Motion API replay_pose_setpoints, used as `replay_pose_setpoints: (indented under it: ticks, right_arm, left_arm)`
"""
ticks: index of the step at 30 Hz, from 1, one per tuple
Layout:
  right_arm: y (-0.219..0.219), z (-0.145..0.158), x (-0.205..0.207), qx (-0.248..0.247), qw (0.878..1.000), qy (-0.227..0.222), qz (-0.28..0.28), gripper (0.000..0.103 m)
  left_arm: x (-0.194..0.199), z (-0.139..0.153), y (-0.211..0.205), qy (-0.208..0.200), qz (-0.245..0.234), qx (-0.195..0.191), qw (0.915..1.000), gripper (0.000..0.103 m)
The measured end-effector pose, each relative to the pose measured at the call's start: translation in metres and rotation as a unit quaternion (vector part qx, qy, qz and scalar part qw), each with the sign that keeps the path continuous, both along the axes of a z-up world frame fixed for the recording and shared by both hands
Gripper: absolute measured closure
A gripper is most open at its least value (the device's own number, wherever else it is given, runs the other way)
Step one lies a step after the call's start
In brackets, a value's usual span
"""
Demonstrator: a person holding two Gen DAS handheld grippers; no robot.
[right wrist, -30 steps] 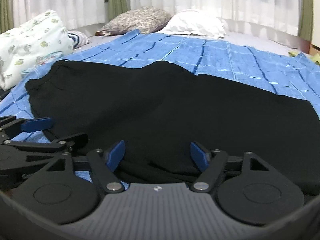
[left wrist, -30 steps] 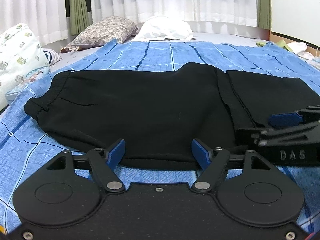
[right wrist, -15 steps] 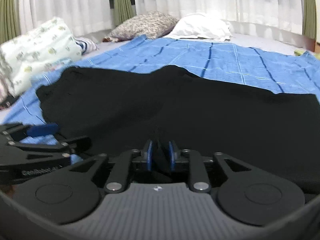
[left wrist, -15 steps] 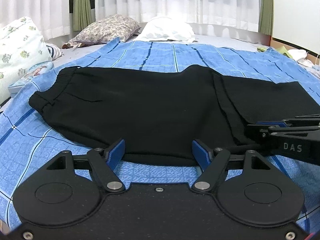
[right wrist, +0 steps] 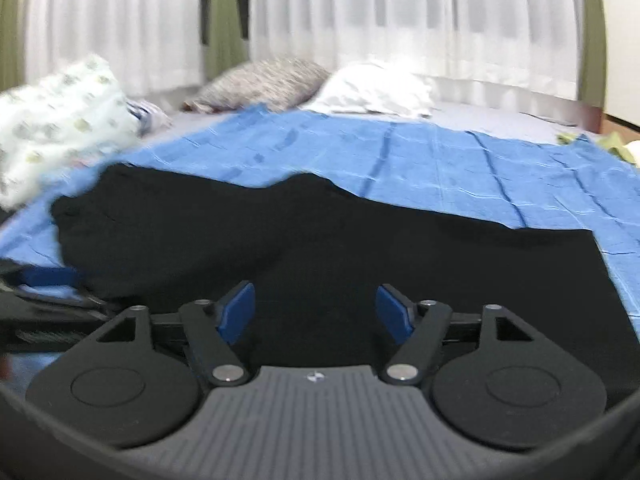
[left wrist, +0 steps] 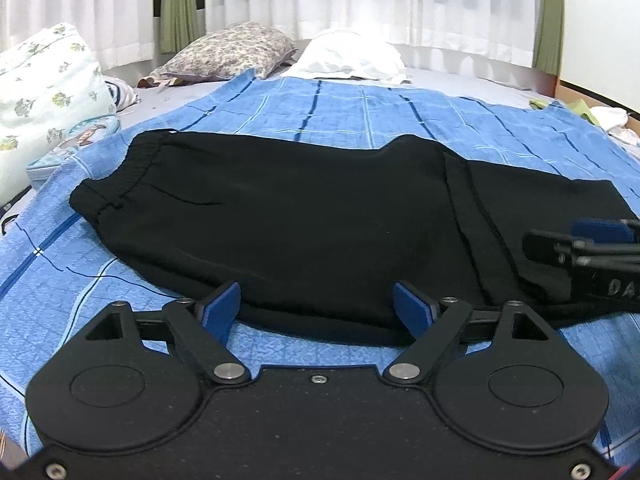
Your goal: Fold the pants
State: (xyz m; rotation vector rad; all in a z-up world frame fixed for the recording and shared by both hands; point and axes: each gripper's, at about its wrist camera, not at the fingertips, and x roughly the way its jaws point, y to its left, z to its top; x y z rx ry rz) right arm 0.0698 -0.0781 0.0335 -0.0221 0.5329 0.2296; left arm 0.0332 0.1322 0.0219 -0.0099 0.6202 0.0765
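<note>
The black pants [left wrist: 312,220] lie on the blue checked blanket [left wrist: 360,108] spread over the bed, already folded lengthwise, one leg on top of the other as far as I can judge: the elastic waistband [left wrist: 120,184] sits out at about ten o'clock in the left wrist view, and the legs run off toward three o'clock. So the first fold looks done, and what remains, I'd say, is bringing the leg end over toward the waist, perhaps once more after that. The left gripper [left wrist: 318,306] stands at the near edge of the pants at six o'clock, its jaws opening wide, with the hem of the cloth between them but the blue pads clear of it, gripping nothing. The right gripper [right wrist: 316,312] hovers over the legs further along, jaws likewise opening; black fabric fills the gap beneath them, yet no fold is pinched there. That view is blurred. Pillows [left wrist: 232,52] lie at twelve o'clock, well apart from the work.
</note>
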Motion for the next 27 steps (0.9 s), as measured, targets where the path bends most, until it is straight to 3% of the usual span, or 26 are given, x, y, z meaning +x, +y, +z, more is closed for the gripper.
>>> replay_pose_setpoints:
  ticks: [3, 7, 12, 20, 27]
  right_arm:
    - [-0.001, -0.019, 0.012, -0.001, 0.999, 0.046, 0.002, 0.02]
    - [0.007, -0.019, 0.01, -0.023, 0.999, 0.04, 0.007, 0.016]
    - [0.005, -0.021, 0.009, -0.016, 0.999, 0.038, 0.006, 0.014]
    - [0.002, -0.023, 0.012, -0.008, 0.999, 0.043, 0.001, 0.0]
    - [-0.002, -0.024, 0.011, 0.004, 0.999, 0.04, 0.001, 0.0]
  left_arm:
    - [0.003, 0.002, 0.006, 0.003, 0.013, -0.009, 0.9999, 0.016]
    - [0.01, 0.007, 0.019, 0.002, 0.037, -0.017, 0.9992, 0.013]
    - [0.02, 0.015, 0.045, -0.009, 0.092, -0.032, 0.9952, 0.008]
    - [0.044, 0.018, 0.101, 0.0, 0.19, -0.048, 0.9806, 0.006]
    - [0.066, 0.009, 0.149, 0.003, 0.257, -0.101, 0.9611, 0.004]
